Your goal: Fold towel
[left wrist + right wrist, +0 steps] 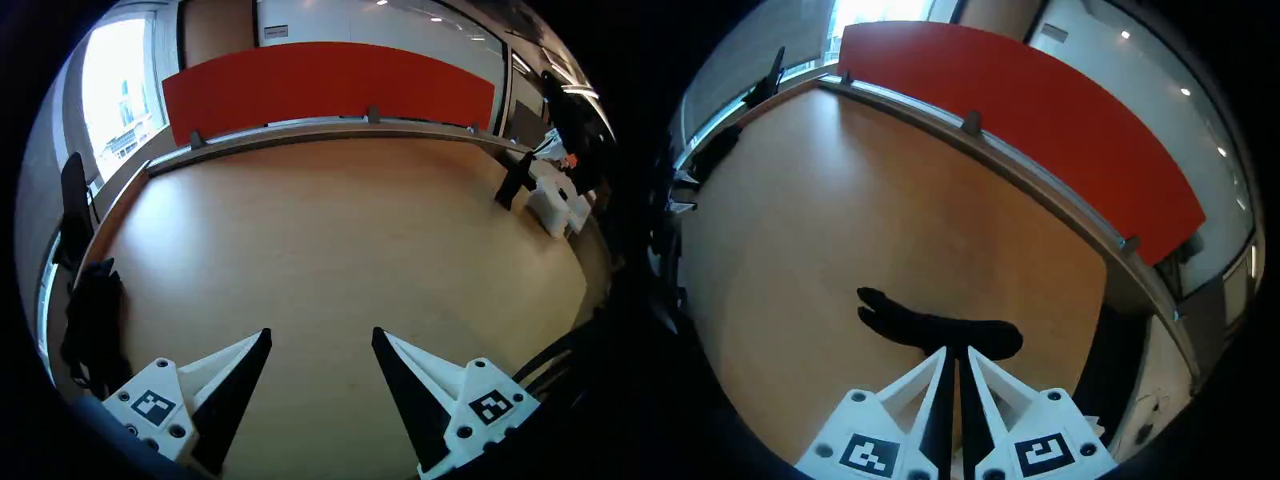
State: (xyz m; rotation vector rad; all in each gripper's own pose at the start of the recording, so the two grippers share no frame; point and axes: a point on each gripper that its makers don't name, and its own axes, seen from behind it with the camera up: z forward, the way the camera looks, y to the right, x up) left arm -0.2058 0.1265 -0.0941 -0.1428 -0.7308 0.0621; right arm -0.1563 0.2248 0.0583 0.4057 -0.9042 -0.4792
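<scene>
A small black towel point(936, 324) lies bunched on the wooden table point(840, 200), just ahead of my right gripper point(957, 352). Its fingers are closed to a narrow slit and pinch the cloth's near edge. In the left gripper view the same dark towel point(512, 180) shows at the far right of the table point(320, 240), with the white right gripper point(552, 200) behind it. My left gripper point(320, 332) hovers over bare wood with its jaws wide apart and nothing between them.
A red divider panel point(320, 80) point(1040, 112) runs along the table's far edge on metal brackets. Dark chairs point(76, 208) and a black bundle point(96, 320) stand off the left edge. A window point(120, 88) is at the back left.
</scene>
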